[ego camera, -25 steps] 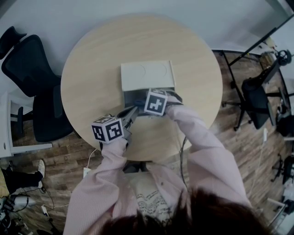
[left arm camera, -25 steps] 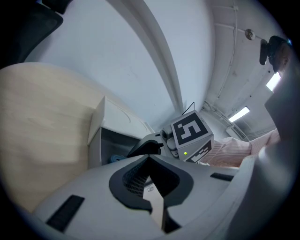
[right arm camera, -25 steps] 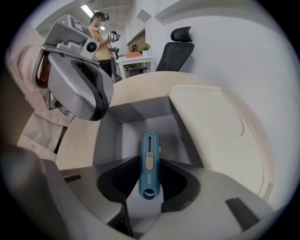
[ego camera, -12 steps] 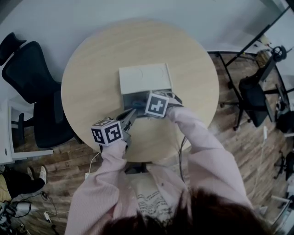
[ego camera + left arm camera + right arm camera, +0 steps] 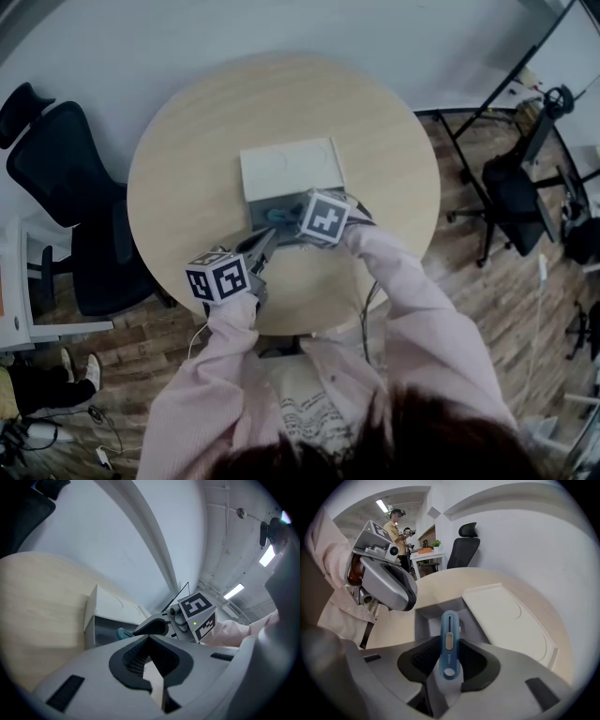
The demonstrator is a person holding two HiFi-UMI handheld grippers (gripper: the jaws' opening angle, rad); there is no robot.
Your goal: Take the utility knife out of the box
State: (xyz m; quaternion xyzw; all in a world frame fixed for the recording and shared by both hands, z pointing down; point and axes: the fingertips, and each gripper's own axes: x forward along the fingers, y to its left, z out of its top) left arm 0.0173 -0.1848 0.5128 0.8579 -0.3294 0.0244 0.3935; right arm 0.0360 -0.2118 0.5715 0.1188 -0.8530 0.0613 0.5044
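Note:
A white box [image 5: 264,213] with its lid [image 5: 289,166] folded back lies in the middle of the round wooden table [image 5: 187,141]. My right gripper [image 5: 451,649] is shut on a blue utility knife [image 5: 450,632], whose slider faces the camera. It holds the knife just above the box's grey inside [image 5: 429,620], and the knife's teal end [image 5: 279,216] shows beside the right gripper's cube [image 5: 324,217]. My left gripper [image 5: 265,240] is shut on nothing, at the box's near left corner. In the left gripper view its tips [image 5: 149,638] point at the box [image 5: 91,620].
A black office chair [image 5: 66,187] stands left of the table and another chair [image 5: 520,202] to the right. In the right gripper view a person [image 5: 396,522] stands by a white desk [image 5: 424,555] far back. The table's near edge [image 5: 309,323] is close to my body.
My right gripper has risen a little with the knife, and the knife's teal end now shows beside its cube. The left gripper has stayed by the box corner.

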